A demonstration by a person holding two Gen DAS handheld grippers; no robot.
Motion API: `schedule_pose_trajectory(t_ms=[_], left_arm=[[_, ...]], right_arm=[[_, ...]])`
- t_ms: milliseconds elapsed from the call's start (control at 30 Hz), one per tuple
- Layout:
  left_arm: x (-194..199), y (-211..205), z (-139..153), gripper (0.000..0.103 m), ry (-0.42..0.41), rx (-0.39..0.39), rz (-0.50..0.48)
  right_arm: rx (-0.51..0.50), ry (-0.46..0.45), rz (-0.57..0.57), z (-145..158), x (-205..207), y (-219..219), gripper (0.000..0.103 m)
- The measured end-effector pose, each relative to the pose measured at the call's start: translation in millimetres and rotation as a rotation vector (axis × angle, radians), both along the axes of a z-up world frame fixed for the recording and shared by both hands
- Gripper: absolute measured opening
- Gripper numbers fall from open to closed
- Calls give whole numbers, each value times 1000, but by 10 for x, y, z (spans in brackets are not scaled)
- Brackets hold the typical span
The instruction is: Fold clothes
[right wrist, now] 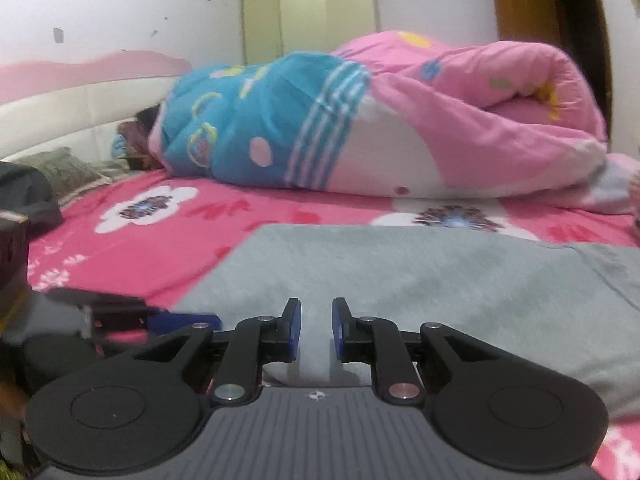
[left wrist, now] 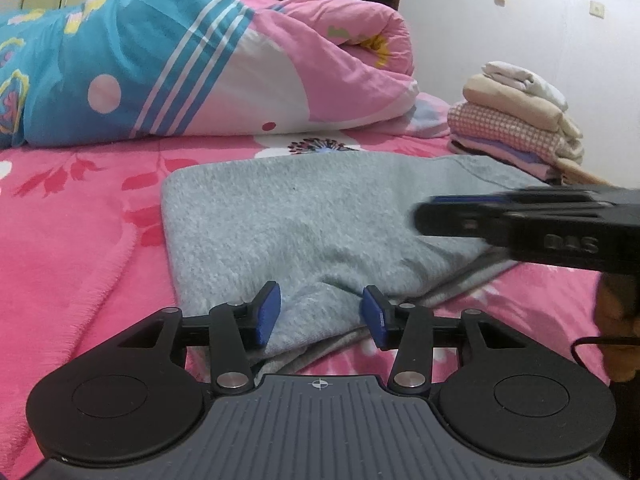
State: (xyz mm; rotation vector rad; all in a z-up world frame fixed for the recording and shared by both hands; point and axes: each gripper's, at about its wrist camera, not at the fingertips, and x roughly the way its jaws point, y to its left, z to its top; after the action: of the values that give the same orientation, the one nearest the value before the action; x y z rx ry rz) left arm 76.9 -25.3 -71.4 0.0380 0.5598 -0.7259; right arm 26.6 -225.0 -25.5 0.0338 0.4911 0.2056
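On the pink bed (left wrist: 80, 240), your left gripper (left wrist: 320, 316) straddles the folded grey garment (left wrist: 300, 216) with fingers apart; your right gripper (right wrist: 316, 330) shows narrow, empty fingers.

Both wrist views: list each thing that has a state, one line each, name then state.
grey garment: folded, lying flat on the bed, layered edges at the near corner.
left gripper: open, pads either side of the garment's near corner, not pressing.
right gripper: narrow gap, over the garment; grip unclear.
stack of clothes: folded, piled.
quilt: rolled up.
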Motion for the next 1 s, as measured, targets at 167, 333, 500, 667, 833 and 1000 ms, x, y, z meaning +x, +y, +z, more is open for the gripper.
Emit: schedule_pose_trajectory(t_ms=[167,333,500,667,833,1000], left_arm=[[-43,42,4,46,-18,14,-17],[-105,74,10,46,-45,46,-28],[-176,96,-10,47,-83,79,-47],[-152,153,6,47,-64,62,-61],[-81,327,91,47,-25,-23,-49],[41,423,111,48,-5,-77,15]], right_arm=[[39,112,19,-241,180,26,17],[86,154,27,-19,249,-21,16],[170,167,92,8,556,51,16],[211,259,146,-207,563,44,16],[184,226,172,-213,378,38,16],[207,185,160,-261,324,4,16]])
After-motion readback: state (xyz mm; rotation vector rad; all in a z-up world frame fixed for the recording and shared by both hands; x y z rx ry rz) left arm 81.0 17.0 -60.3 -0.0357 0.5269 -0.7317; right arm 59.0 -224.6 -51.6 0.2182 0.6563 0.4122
